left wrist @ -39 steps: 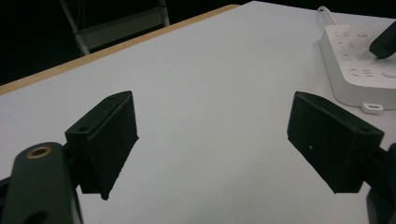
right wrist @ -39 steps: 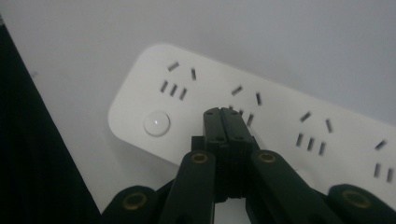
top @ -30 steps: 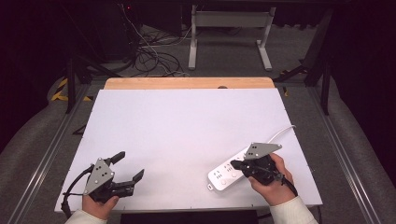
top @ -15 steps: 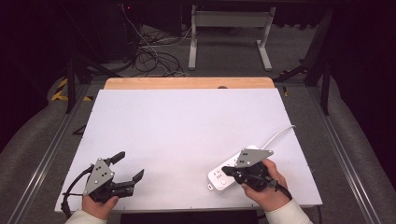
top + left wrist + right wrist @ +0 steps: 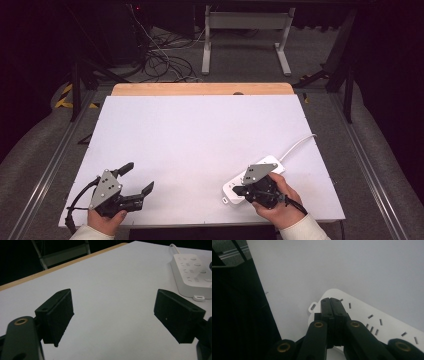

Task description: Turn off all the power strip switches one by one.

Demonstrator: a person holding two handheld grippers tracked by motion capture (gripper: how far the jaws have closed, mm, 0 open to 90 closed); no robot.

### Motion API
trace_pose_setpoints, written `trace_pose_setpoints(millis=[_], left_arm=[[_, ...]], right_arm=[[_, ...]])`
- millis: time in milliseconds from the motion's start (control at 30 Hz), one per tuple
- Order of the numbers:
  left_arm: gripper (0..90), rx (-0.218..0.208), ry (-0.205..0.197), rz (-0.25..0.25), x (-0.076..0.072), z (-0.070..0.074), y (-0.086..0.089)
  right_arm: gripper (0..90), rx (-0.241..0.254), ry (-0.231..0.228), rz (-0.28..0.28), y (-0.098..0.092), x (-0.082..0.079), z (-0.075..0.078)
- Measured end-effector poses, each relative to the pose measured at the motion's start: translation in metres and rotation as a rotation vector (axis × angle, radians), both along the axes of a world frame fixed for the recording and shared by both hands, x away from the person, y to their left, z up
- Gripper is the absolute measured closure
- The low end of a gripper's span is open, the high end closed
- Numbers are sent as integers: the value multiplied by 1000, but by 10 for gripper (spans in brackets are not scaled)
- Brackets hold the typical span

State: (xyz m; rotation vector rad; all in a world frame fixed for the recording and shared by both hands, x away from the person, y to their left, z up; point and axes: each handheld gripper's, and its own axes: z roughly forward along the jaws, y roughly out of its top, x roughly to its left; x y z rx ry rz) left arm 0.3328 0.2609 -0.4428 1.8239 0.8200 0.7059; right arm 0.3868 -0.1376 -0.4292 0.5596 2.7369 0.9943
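High view: white counter (image 5: pixel 200 145) with a wooden strip along its far edge; a white power strip (image 5: pixel 240 187) is seen lying flat near the right front corner, its white cord (image 5: pixel 297 145) trailing off toward the right edge.

Power strip handling, as judged: rigid plastic body, light, smooth and somewhat slippery on the smooth counter, likely to slide or pivot if pushed off-centre. Not fragile. The cord is soft and may drag or tug the far end. Best taken across the short width, on the two long side walls, near mid-length; the top face with sockets and switches should be avoided for pinching.

Orientation: the long axis is laid diagonally, from near-left to far-right. The cord end is pointed far-right; the end with the small hanging tab (image 5: pixel 312 307) is pointed near-left, toward the front edge. Socket face up.

Right claw (image 5: pixel 239 190) is held over the tab end of the strip; in the right gripper view the jaws are pressed together, nothing between them, tips just above or on the strip's face. Contact cannot be told.

Left claw (image 5: pixel 138 179) is held low at the left front of the counter, well apart from the strip, jaws spread wide and empty, pads (image 5: pixel 58 315) facing bare counter.
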Motion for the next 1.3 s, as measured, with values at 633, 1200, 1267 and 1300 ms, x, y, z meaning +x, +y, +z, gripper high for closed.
trace_pose_setpoints(millis=[633,1200,1267,1300], left_arm=[[166,1,0,0,0,0,0],[166,11,-1,-3,0,0,0],[166,7,1,-2,0,0,-1],[166,5,4,-2,0,0,-1]], right_arm=[[900,-93,45,-1,4,5,-12],[900,-114,91,-30,6,7,-14],[900,-110,107,-37,5,8,-14],[900,-109,110,-39,5,8,-14]])
